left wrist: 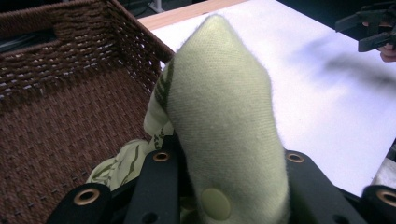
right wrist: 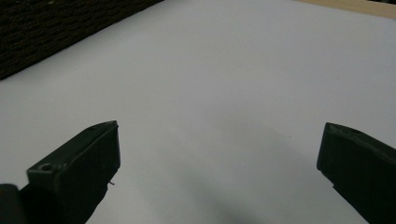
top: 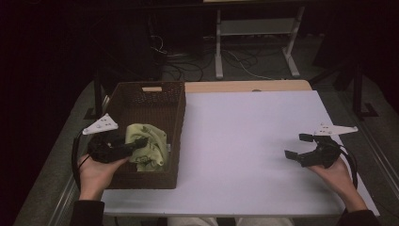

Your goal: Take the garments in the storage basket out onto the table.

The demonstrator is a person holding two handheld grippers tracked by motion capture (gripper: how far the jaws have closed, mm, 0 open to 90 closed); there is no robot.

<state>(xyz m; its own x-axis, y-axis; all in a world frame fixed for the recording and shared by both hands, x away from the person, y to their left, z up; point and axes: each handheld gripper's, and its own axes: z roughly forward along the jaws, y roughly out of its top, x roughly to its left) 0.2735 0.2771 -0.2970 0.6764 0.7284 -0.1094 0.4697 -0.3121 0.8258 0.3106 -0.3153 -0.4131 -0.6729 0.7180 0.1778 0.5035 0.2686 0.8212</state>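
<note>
Left gripper (top: pixel 141 142), lower left of high view, jaws closed on pale green patterned cloth (top: pixel 149 145). In left gripper view cloth (left wrist: pixel 219 116) stands up between jaws, peak toward top of frame. Cloth sits inside brown woven basket (top: pixel 178 117), bunched at near right corner. Right gripper (top: pixel 298 146), lower right, jaws wide apart, holding nothing, above white table surface (top: pixel 244 141).

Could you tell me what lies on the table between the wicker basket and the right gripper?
Nothing: in the high view, the white tabletop is bare between the basket and the right gripper.
</note>
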